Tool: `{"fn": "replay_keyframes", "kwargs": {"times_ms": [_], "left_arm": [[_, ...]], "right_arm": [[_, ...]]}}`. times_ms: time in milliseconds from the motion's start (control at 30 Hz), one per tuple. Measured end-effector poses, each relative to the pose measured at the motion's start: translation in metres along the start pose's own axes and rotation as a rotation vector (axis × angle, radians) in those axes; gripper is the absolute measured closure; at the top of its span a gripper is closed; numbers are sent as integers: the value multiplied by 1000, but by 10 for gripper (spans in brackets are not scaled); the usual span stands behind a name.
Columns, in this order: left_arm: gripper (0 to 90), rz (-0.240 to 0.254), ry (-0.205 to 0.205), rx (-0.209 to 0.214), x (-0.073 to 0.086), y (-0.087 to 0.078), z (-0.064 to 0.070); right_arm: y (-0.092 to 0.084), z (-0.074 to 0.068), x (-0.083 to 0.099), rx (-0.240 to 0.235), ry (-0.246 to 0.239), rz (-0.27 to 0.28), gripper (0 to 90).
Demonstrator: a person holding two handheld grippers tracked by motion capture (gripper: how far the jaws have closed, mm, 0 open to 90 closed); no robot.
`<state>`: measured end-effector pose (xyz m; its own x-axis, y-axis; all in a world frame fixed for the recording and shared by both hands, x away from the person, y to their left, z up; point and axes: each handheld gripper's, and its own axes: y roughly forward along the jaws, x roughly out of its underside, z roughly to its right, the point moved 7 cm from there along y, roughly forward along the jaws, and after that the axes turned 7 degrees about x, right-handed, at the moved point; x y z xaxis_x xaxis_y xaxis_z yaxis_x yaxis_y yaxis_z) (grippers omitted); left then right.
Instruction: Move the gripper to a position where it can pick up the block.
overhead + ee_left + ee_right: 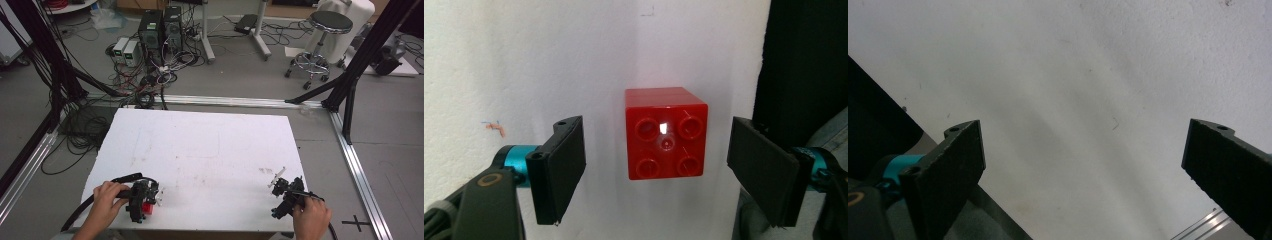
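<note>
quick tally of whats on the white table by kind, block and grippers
red block: 1
hand-held gripper: 2, left hand-held gripper open around the block, right hand-held gripper open over bare table
total: 3

White foam-like table (210, 145), rectangular, its top scuffed and faintly marked, framed by black struts and an aluminium floor rail (357, 165). Beyond its far edge: two dark computer towers (160, 27) amid tangled cables (145, 80) (two small pale boxes just beside them). To the far right, a chrome stool (325, 37) with black round seat on the grey floor.
</note>
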<state>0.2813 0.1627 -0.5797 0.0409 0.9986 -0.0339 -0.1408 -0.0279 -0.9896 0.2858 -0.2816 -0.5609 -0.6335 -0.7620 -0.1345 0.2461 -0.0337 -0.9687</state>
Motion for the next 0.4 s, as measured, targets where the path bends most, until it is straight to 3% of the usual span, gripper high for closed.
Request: {"fn": "replay_keyframes", "kwargs": {"times_ms": [400], "left_arm": [[236,-3,7,-2,0,1,0]], "right_arm": [[0,0,0,-1,-10,-4,29]]}}
